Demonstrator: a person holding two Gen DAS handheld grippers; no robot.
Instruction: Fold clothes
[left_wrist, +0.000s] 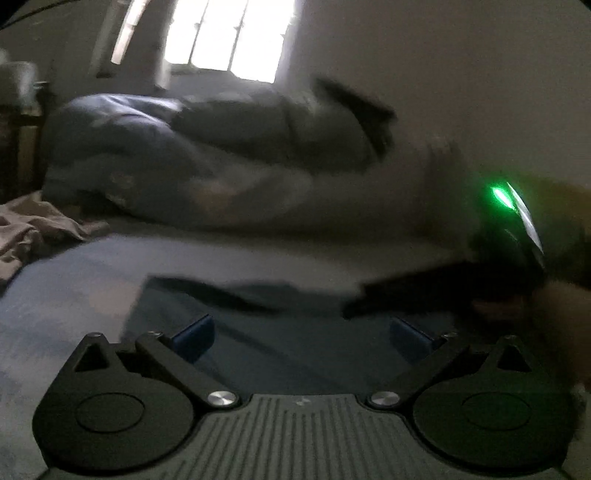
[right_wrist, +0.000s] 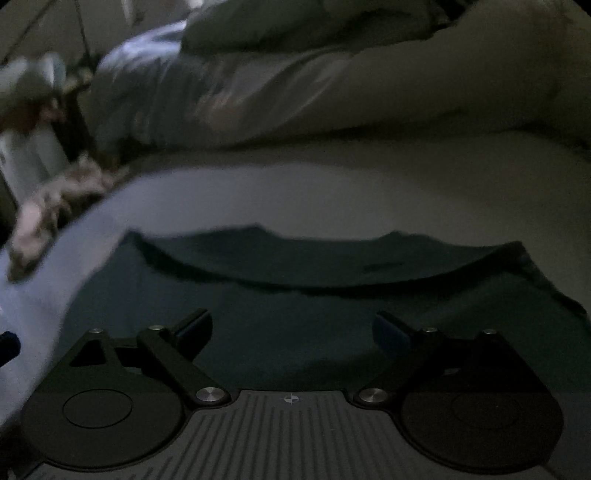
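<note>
We see a dark teal cloth garment (right_wrist: 295, 302) lying flat on the pale bed sheet (right_wrist: 332, 192). Our left gripper (left_wrist: 301, 338) and right gripper (right_wrist: 291, 334) hover above it, spread wide, holding nothing.

**Dark teal garment flat on the bed**

You have a dark teal garment (right_wrist: 332, 317) spread flat on the pale bed sheet (right_wrist: 369, 195), its far edge folded back toward you in a shallow curve. Its left side runs close to the sheet's left edge. Beyond that edge, a crumpled beige piece of clothing (left_wrist: 33, 229) lies bunched up.
</note>
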